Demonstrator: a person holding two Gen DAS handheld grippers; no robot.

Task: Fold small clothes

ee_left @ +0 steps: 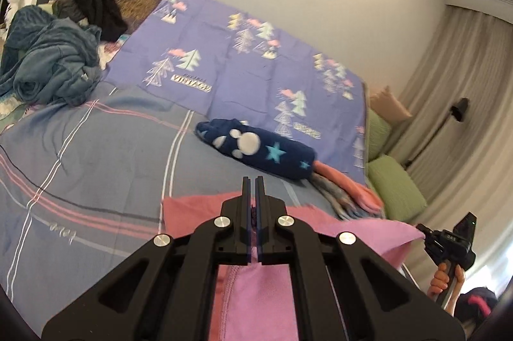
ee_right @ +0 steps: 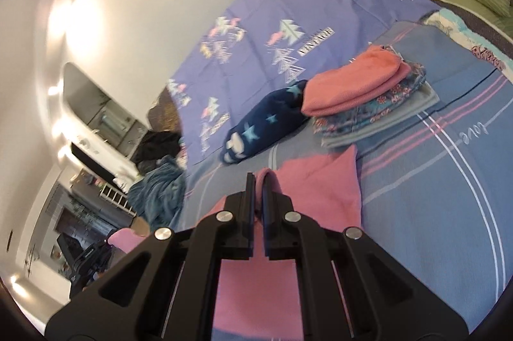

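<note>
A pink garment (ee_left: 256, 293) hangs between both grippers over the bed. My left gripper (ee_left: 253, 183) is shut on one edge of it, the cloth running down between the fingers. My right gripper (ee_right: 257, 180) is shut on another edge of the pink garment (ee_right: 320, 180), which drapes onto the blue striped bedcover (ee_right: 433, 196). The right gripper also shows in the left wrist view (ee_left: 449, 241), at the garment's far corner. The left gripper shows dimly at the lower left of the right wrist view (ee_right: 86, 257).
A navy star-patterned fleece roll (ee_left: 256, 148) lies ahead beside a stack of folded clothes topped with coral cloth (ee_right: 356, 84). A purple tree-print sheet (ee_left: 240, 58) covers the far bed. A teal blanket heap (ee_left: 48, 62) and dark clothes (ee_left: 96, 7) sit far left. Green pillows (ee_left: 394, 187) right.
</note>
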